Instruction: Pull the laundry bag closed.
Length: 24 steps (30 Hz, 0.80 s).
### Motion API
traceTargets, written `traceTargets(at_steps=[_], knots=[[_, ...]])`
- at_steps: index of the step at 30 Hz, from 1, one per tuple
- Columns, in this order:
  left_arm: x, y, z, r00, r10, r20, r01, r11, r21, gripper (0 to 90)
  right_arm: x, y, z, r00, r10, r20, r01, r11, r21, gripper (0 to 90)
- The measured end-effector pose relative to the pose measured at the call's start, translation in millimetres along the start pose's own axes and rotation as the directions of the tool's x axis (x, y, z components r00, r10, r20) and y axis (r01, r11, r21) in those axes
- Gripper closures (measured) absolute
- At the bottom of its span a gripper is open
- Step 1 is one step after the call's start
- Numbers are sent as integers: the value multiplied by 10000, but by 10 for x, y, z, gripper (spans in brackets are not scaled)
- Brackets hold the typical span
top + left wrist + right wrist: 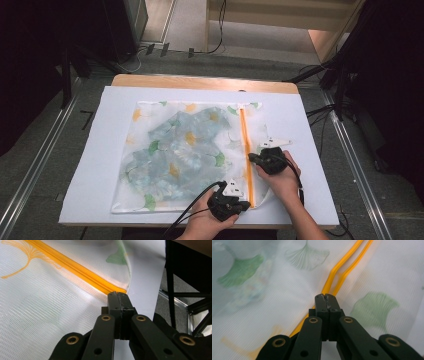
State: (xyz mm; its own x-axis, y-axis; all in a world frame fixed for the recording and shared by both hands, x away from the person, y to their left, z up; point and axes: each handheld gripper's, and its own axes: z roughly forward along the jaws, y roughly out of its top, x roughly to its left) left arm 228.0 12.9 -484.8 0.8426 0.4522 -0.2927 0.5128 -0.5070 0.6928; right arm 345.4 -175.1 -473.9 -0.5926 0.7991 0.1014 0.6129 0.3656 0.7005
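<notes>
My mesh bag [180, 155] lies flat on the white sheet [90, 170], a folded garment [175, 145] inside, its orange zipper [245, 150] along the right edge. The risk, as I judge it: if my left tongs [241, 203] slip off the near zipper end, the mesh bunches and the slider jams; a skewed pull from my right tongs [251, 157] could snag the netting. Both tongs are pressed together, the left [117, 293] pinching the zipper's end [113, 290], the right [325, 295] clamped where the two orange tracks [342, 270] meet, seemingly on the slider.
</notes>
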Motion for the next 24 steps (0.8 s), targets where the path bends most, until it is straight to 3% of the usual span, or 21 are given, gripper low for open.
traceTargets(at_steps=[6,11,17,24], knots=[[3,-4,-7,10000,23,64,-23,10000,33,900,-216,294,256,9986,-227,472,227,9997,-1,900],[0,-7,-8,10000,-6,98,6,10000,30,900,-404,538,485,9977,197,652,-190,9998,-102,900],[2,-12,-11,9999,-34,140,34,10000,2,900,-561,816,704,9940,160,1084,-172,9998,102,900],[18,-9,-10,9996,-84,278,84,10000,15,900,-781,1061,926,9883,876,1246,-873,9962,-75,900]])
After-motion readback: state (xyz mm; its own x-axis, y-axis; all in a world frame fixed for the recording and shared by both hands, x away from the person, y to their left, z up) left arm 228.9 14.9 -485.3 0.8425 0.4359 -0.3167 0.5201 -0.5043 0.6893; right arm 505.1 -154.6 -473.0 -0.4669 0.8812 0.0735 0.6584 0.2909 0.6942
